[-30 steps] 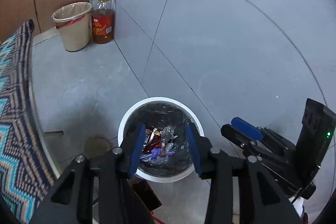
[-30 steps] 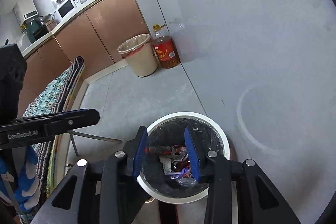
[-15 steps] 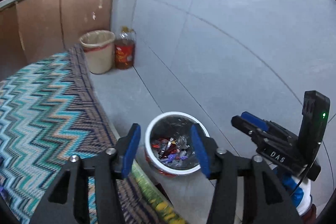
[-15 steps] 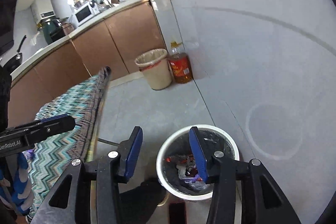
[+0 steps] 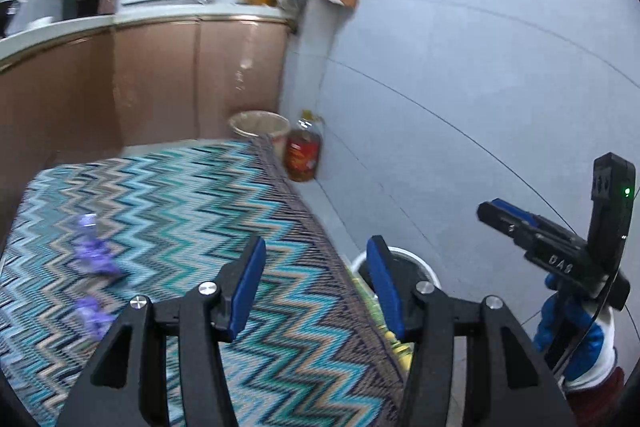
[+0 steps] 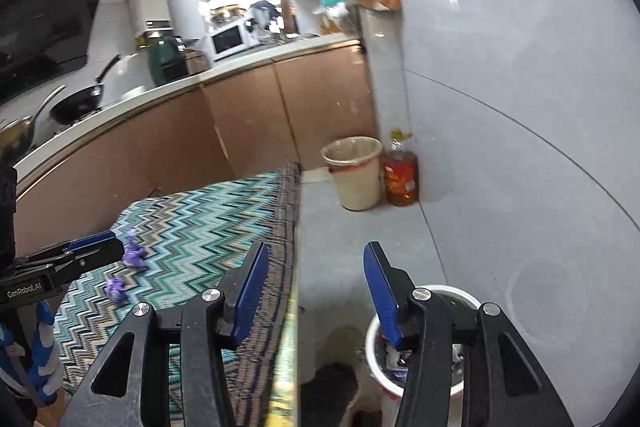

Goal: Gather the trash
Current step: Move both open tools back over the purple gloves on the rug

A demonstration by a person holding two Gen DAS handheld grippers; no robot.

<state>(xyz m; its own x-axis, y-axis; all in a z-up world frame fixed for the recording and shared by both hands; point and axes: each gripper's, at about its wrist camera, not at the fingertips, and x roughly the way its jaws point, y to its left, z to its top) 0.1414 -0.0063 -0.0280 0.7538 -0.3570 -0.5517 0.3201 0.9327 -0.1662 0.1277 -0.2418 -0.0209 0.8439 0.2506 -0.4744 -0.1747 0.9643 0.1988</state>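
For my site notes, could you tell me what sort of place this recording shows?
Most likely a home kitchen: a microwave on the counter, a black frying pan at the stove end, and an oil bottle on the floor.

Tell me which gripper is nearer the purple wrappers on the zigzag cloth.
Left. The left gripper hangs over the zigzag cloth, with the purple wrappers just to its left. The right gripper is off the cloth's edge, above the white bin, jaws opening, empty.

Wrappers (image 5: 94, 259) on cloth (image 5: 192, 211), bin (image 6: 424, 359) probably right.
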